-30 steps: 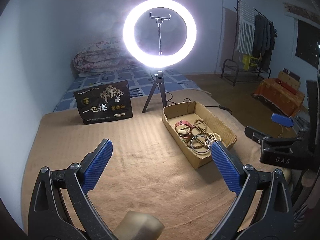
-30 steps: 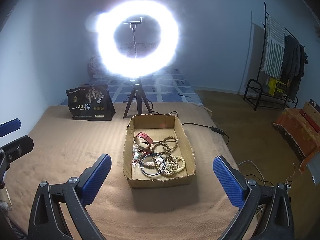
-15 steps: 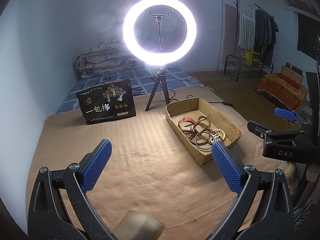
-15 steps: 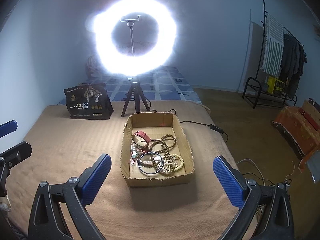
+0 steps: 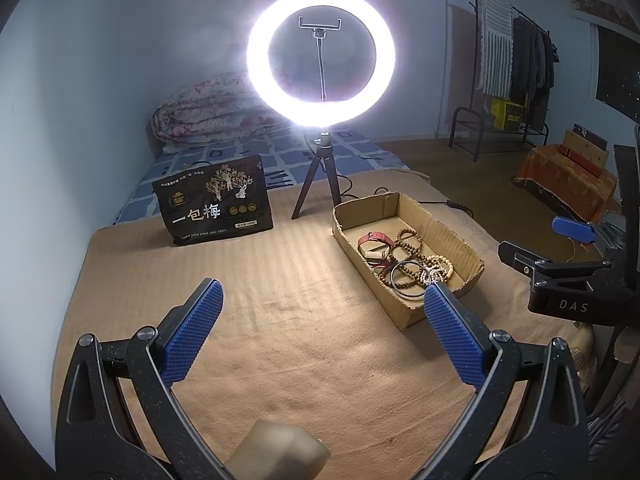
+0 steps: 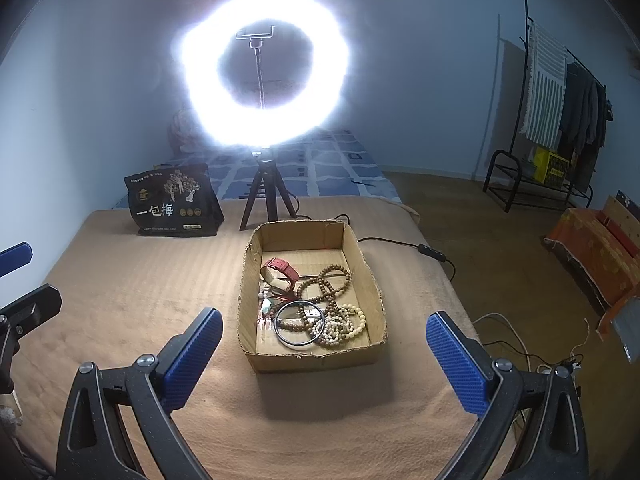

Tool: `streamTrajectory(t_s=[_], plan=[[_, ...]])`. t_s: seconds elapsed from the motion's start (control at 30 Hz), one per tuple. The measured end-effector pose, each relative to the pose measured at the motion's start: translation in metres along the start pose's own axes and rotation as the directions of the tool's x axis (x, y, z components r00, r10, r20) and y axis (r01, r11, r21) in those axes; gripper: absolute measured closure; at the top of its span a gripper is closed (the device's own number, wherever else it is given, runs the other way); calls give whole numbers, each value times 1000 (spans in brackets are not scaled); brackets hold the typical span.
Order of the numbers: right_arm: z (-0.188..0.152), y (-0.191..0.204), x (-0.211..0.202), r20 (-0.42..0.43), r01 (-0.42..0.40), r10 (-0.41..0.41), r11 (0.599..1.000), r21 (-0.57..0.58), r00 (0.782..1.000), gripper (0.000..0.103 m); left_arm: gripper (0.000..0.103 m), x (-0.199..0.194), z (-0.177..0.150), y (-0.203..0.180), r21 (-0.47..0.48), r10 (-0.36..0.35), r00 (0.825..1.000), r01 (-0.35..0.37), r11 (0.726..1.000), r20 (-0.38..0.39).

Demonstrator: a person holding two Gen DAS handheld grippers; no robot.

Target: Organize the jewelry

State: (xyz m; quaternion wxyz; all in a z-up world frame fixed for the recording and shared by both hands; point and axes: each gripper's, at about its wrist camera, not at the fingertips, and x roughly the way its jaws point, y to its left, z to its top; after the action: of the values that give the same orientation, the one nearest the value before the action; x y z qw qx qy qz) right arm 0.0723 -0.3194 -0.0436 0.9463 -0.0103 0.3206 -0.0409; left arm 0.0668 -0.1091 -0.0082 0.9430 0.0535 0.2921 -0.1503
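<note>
An open cardboard box (image 6: 372,280) sits on a tan blanket; it also shows in the left wrist view (image 5: 448,236). Inside lie a red watch (image 6: 280,270), brown bead bracelets (image 6: 326,280), pale bead bracelets (image 6: 344,322) and a dark bangle (image 6: 299,322). My right gripper (image 6: 322,346) is open and empty, held just in front of the box's near wall. My left gripper (image 5: 320,316) is open and empty, above bare blanket to the left of the box. The right gripper's fingers (image 5: 572,230) show at the right edge of the left wrist view.
A lit ring light on a small tripod (image 6: 266,196) stands behind the box, with a cable (image 6: 400,244) running right. A black snack bag (image 6: 172,204) stands at the back left. The tan blanket (image 6: 120,292) ends at the right, floor beyond. A pale object (image 5: 276,456) sits under the left gripper.
Both grippers have drawn back and risen slightly; the box looks a little farther off and shifted left in the right wrist view. Both stay open and empty.
</note>
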Motion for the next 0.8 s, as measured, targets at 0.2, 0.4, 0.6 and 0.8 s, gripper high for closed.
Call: streamTrajectory(t_s=[0.2, 0.4, 0.6, 0.8], plan=[[-1, -1, 0, -2, 3, -3, 1000, -1, 1000, 0, 1, 0, 0, 0, -1, 0, 1000, 0, 1000, 0], [-2, -3, 1, -6, 6, -6, 1000, 4, 1000, 0, 1, 0, 0, 0, -1, 1, 1000, -1, 1000, 1], [-2, -3, 1, -7, 7, -7, 1000, 3, 1000, 0, 1, 0, -1, 0, -1, 1, 1000, -1, 1000, 1], [-3, -3, 1, -7, 8, -8, 1000, 3, 1000, 0, 1, 1, 0, -1, -2, -1, 1000, 1, 1000, -4]])
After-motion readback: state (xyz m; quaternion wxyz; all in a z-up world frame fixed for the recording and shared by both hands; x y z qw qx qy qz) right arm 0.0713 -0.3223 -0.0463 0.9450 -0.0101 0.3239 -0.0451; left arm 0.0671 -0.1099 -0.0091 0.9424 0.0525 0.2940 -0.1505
